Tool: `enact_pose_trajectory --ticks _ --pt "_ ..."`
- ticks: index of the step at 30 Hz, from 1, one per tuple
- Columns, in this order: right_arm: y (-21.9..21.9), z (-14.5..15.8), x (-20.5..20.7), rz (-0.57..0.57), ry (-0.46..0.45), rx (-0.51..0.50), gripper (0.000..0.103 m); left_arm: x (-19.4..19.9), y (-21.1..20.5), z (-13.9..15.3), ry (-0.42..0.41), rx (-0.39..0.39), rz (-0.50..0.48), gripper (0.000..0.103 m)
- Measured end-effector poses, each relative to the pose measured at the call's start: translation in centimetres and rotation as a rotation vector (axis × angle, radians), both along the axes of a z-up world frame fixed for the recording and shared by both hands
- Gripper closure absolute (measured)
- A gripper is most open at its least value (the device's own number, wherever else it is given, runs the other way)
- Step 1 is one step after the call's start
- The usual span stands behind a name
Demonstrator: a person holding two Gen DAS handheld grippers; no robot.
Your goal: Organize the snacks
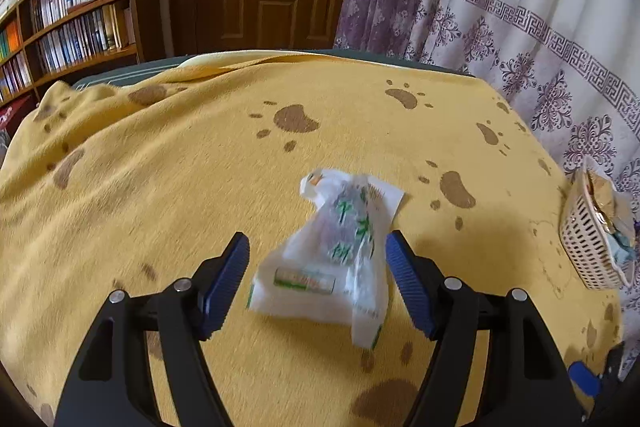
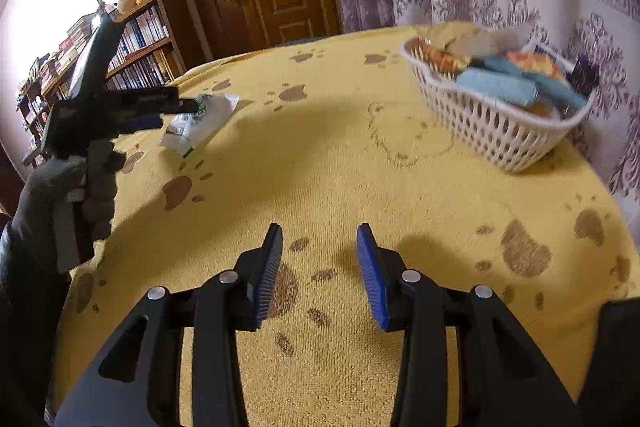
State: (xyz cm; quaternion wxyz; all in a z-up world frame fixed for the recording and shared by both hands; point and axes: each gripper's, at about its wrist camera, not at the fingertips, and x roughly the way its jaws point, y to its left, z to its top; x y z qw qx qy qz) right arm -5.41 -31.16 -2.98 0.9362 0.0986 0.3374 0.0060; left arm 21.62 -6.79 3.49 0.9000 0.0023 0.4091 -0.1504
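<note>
Left wrist view: we find the left claw (image 1: 316,277) standing well open over a white snack packet (image 1: 332,259) with green print. The packet lies between the blue pads (image 1: 226,283), and we see a gap on each side, so nothing is gripped. It rests on the yellow paw-print cloth (image 1: 200,187) that covers the desk. A white slotted basket (image 1: 588,247) with wrapped snacks sits well apart at the right edge.

Right wrist view: we note the right claw (image 2: 320,275) partly open, holding nothing, above bare cloth. The basket (image 2: 496,131) stands ahead to the right, filled with blue and orange packets (image 2: 500,87). A gloved hand (image 2: 60,203) holds the left claw at the far left, its tips at the packet (image 2: 200,123).
</note>
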Motion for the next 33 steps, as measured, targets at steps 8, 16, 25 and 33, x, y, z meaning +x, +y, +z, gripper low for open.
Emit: enact_pose_trajectory --ticks 8,16,25,33 --pt "0.0 0.0 -0.3 0.019 -0.018 0.027 0.058 1.9 -1.6 -1.1 0.033 0.03 -0.011 0.056" --pt "-0.2 0.1 -0.6 0.023 -0.02 0.055 0.058 2.1 -2.3 -1.7 0.031 0.041 0.0 0.067" --pt "-0.4 0.1 -0.6 0.015 -0.025 0.066 0.058 -0.1 -4.3 0.5 -0.01 0.05 -0.042 0.072" --pt "-1.3 0.3 -1.1 -0.027 -0.051 0.095 0.058 -3.9 -10.3 4.6 -0.083 0.036 -0.18 0.072"
